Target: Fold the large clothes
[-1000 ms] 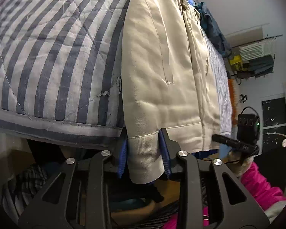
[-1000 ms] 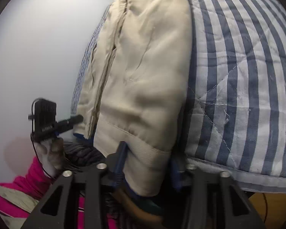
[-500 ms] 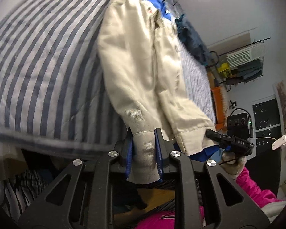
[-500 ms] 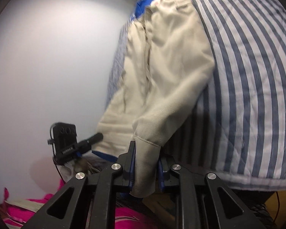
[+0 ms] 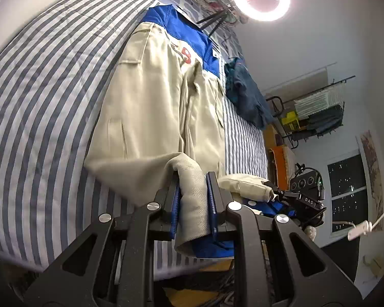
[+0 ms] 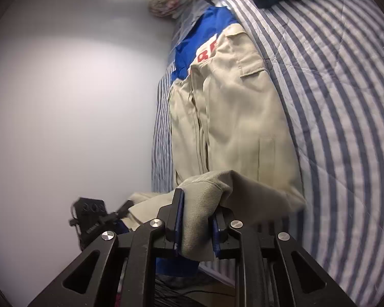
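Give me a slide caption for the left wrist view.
Left claw shut on beige jacket hem, lifting it over the striped quilt.

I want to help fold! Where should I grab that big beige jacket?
Grab the thick ribbed hem, one corner each side, coming from the bed's near edge. The jacket lies flat with its blue collar far away, so the hem is closest and sturdy. That is where the left claw and right claw are pinching it.
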A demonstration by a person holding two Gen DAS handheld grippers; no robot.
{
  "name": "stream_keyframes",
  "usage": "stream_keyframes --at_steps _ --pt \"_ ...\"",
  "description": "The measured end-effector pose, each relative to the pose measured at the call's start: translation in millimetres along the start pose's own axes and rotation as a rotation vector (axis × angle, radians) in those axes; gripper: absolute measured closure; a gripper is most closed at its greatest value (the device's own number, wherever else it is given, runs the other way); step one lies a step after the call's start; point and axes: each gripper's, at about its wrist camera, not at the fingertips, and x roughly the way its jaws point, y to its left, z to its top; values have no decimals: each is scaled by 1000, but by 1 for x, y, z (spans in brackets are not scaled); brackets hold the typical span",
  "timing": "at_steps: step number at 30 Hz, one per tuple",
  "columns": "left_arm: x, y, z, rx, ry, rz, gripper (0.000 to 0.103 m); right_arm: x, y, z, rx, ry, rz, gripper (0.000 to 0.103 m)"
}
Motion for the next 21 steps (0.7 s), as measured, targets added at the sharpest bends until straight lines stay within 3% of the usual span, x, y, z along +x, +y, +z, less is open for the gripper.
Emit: stream_keyframes --at_steps 7,12,14,17,18,21 --pt "46 11 37 -15 26 67 86 29 -31 41 138 15 2 84" --pt "69 31 50 -67 43 85 85 41 -56 55 247 37 31 73" --pt "74 36 53 -86 50 79 85 43 -63 57 283 47 68 63" --pt "75 45 58 -137 59 47 81 34 -67 60 327 31 138 41" --pt "74 47 61 -151 60 38 79 26 -66 61 325 17 160 40" --pt "60 48 68 -177 0 9 58 9 -59 66 279 -21 200 40"
